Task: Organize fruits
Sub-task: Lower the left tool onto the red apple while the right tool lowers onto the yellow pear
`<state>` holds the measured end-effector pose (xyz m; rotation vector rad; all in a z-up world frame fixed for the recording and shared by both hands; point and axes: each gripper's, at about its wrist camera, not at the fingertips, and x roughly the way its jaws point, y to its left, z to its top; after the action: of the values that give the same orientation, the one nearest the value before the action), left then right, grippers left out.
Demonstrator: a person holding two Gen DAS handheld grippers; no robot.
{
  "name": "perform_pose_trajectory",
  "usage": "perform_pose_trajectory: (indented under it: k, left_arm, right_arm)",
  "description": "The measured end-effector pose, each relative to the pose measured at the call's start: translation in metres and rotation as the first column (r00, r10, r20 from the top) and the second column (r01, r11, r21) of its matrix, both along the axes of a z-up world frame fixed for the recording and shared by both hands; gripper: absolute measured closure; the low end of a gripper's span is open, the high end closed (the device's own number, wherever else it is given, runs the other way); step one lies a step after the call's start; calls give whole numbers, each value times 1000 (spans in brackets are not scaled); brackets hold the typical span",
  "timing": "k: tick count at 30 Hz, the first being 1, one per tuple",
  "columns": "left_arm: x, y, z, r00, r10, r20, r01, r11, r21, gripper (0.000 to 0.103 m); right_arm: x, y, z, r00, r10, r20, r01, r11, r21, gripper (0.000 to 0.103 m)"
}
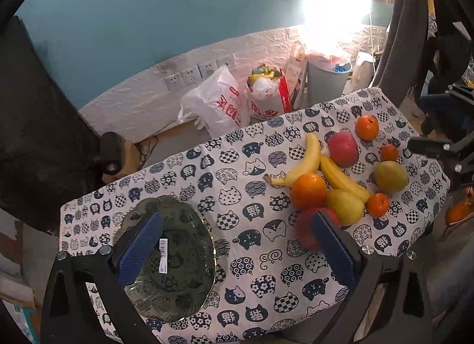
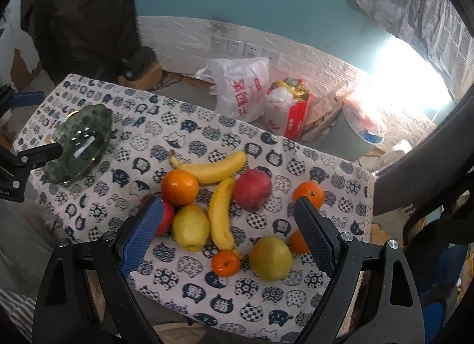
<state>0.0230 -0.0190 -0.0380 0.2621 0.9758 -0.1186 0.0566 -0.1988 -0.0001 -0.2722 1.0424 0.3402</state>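
Nothing looked sorted yet: the fruit (image 2: 219,213) lay heaped on the tablecloth (image 2: 260,299), the glass plate (image 2: 80,148) stood empty, and the left gripper (image 1: 237,246) and right gripper (image 2: 231,234) gaped wide, holding nothing.

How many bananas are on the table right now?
2. One banana lies at the far side of the fruit pile, behind the large orange; the other banana runs toward the camera between a pear and the red apple. None seems hidden.

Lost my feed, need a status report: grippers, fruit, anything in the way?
Left gripper and right gripper open, empty. Green glass dish empty; yellow bananas, apples, oranges, pears loose on cat-print cloth. Path clear.
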Motion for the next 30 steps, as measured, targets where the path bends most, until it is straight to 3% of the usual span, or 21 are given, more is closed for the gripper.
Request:
perform_pose_trajectory:
  k: [5,12,21,30]
  left_arm:
    - [18,-6,-18,999,-7,-43,8,1000,14,1]
    - [35,-21,-40,991,-48,-125,41,998,-52,1]
    - [44,-52,-88,967,-89,-238,84,996,-32,1]
    - [48,-73,-128,943,-110,-314,106,994,-32,1]
  right_arm:
    - [16,-21,-13,999,-36,-26,35,999,-37,15]
    - [37,-55,-44,990,-98,-106,92,994,-64,15]
    - [36,-75,-113,956,-124,-266,103,991,-91,15]
    - [38,-86,-150,922,-144,-359,113,988,-105,15]
